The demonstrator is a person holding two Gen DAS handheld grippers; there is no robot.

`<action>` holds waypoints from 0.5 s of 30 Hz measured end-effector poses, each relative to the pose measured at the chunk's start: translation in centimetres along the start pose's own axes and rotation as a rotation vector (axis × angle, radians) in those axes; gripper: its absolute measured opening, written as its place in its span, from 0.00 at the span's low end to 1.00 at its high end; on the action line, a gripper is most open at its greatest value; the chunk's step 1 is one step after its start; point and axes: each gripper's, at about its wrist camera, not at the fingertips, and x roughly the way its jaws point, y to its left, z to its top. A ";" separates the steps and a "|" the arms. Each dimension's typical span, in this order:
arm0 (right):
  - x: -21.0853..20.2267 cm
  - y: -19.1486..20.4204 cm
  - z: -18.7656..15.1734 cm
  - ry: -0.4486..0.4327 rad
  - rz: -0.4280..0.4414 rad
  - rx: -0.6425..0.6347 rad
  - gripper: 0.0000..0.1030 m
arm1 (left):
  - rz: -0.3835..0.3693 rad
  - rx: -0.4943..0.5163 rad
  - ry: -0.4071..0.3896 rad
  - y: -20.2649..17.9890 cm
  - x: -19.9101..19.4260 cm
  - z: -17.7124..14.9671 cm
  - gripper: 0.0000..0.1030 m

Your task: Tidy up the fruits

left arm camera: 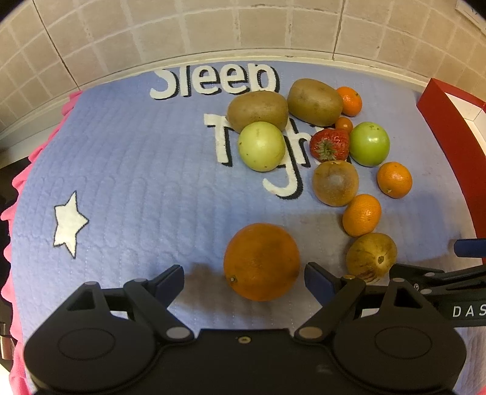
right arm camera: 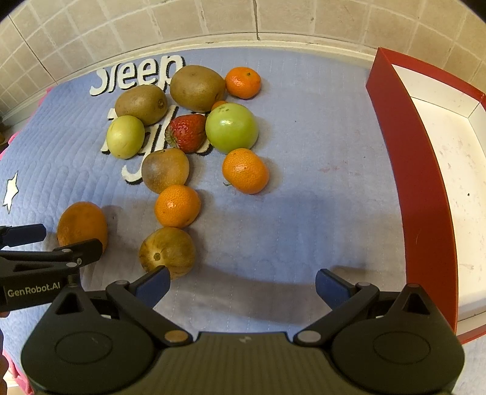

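Fruit lay scattered on a quilted, pale-blue fabric mat (right arm camera: 303,127) with stitched ribs, raised white lettering and a white star, edged in pink frill on its left side. The left gripper (left arm camera: 244,281) stood with its blue-padded fingers spread wide on either side of a large, pebbly-skinned orange (left arm camera: 261,261), not touching it. The right gripper (right arm camera: 241,284) was likewise spread wide over bare mat, holding nothing; its left fingertip sat just beside a brownish, mottled round fruit (right arm camera: 167,250).

Counted in the right wrist view: two fuzzy brown oval kiwis (right arm camera: 197,87), two smooth green round fruits (right arm camera: 231,127), one seeded red strawberry (right arm camera: 186,133), three small dimpled mandarins (right arm camera: 245,170), and a second dull, brownish round fruit (right arm camera: 165,170) with a greyish patch. A small orange-red sphere (left arm camera: 343,124), possibly a cherry tomato, was wedged between a kiwi and a green fruit.

A rigid red-walled tray (right arm camera: 410,170) with a smooth white floor stood along the mat's right edge, well apart from the fruit. Beige square tiles (right arm camera: 212,18) backed the scene.
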 end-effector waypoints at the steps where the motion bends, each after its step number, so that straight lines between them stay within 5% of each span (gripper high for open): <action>1: 0.0 -0.1 0.0 0.001 -0.001 -0.001 1.00 | 0.002 -0.001 0.000 -0.1 0.0 0.1 0.98; 15: -0.1 0.0 0.0 0.000 0.002 -0.001 1.00 | 0.007 0.002 -0.006 -0.1 -0.2 0.2 0.98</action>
